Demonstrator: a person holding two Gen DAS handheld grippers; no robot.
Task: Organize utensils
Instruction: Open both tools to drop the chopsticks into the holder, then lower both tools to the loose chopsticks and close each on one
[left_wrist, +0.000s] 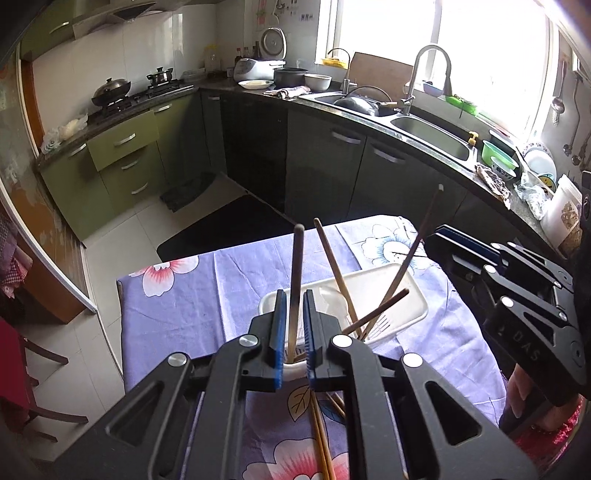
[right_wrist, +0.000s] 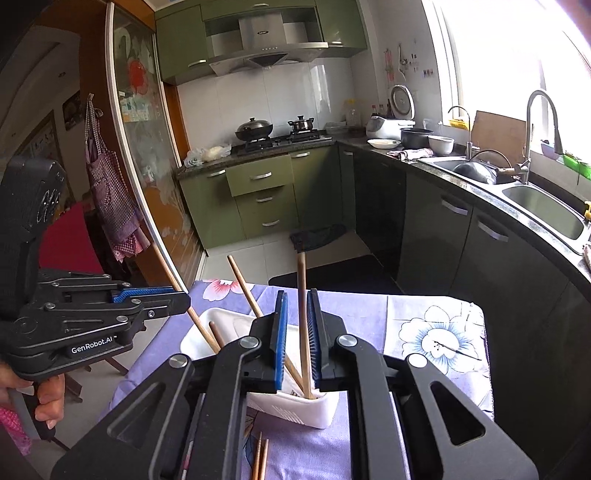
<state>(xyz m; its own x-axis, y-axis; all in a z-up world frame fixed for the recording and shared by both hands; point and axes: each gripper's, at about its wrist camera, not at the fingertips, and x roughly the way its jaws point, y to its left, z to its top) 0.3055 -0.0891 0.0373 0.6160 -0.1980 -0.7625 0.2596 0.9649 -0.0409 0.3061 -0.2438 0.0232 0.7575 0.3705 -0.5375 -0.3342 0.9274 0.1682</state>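
Home kitchen w/ stove (right_wrist: 280, 138), sink (left_wrist: 432, 136), cabinets (right_wrist: 258, 192).

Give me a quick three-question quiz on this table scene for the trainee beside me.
1. True or false: the white utensil holder lies tipped on its side.
2. The loose chopsticks lie: A in the sink; B on the floral tablecloth; C on the stove.
3. What stands between the left gripper's fingers?
Key: 1 false, it stands upright. 2 B. 3 a dark chopstick, with a gap on either side.
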